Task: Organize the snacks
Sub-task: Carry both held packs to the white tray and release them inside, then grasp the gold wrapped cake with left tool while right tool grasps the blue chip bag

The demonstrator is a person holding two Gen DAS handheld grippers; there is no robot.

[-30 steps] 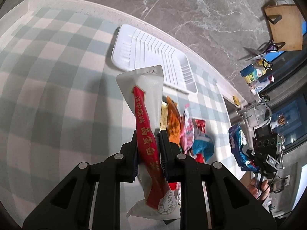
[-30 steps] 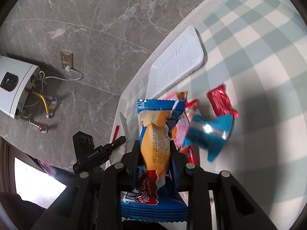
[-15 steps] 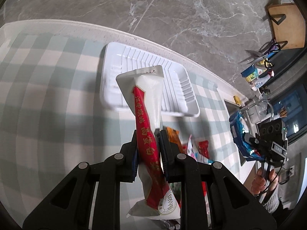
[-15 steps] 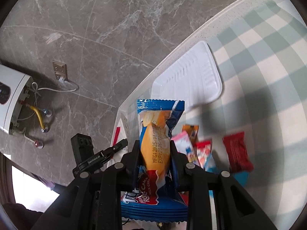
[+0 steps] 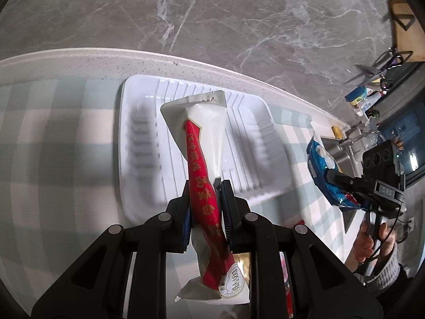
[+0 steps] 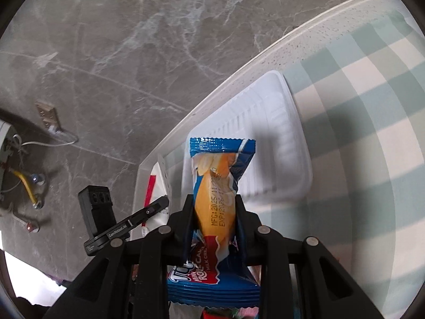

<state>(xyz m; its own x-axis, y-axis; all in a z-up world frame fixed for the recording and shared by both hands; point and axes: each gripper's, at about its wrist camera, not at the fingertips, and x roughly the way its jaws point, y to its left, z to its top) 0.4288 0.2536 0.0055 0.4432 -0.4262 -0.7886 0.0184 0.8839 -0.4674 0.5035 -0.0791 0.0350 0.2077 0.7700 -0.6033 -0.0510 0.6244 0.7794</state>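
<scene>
Since a second ago, both grippers have moved over toward the white tray, which now lies directly ahead of each camera; the loose snack pile seen earlier on the cloth has dropped almost out of view. The bench [image 5: 61,138] is covered with a pale green and white checked cloth and backs onto a grey marble wall [image 5: 239,26]. The ribbed white tray [image 5: 138,143] sits on the cloth near the bench's back edge. The left gripper [image 5: 204,199] has its jaws clamped on a long white snack packet [image 5: 209,125] with a red band of printed characters, held above the tray, its sealed top end pointing toward the wall. The right gripper [image 6: 213,212] has its jaws clamped on a blue and orange roll cake packet [image 6: 216,186], held in the air just short of the tray's near edge. In the left view, the right gripper shows at the far right, held by a hand [image 5: 372,239].
</scene>
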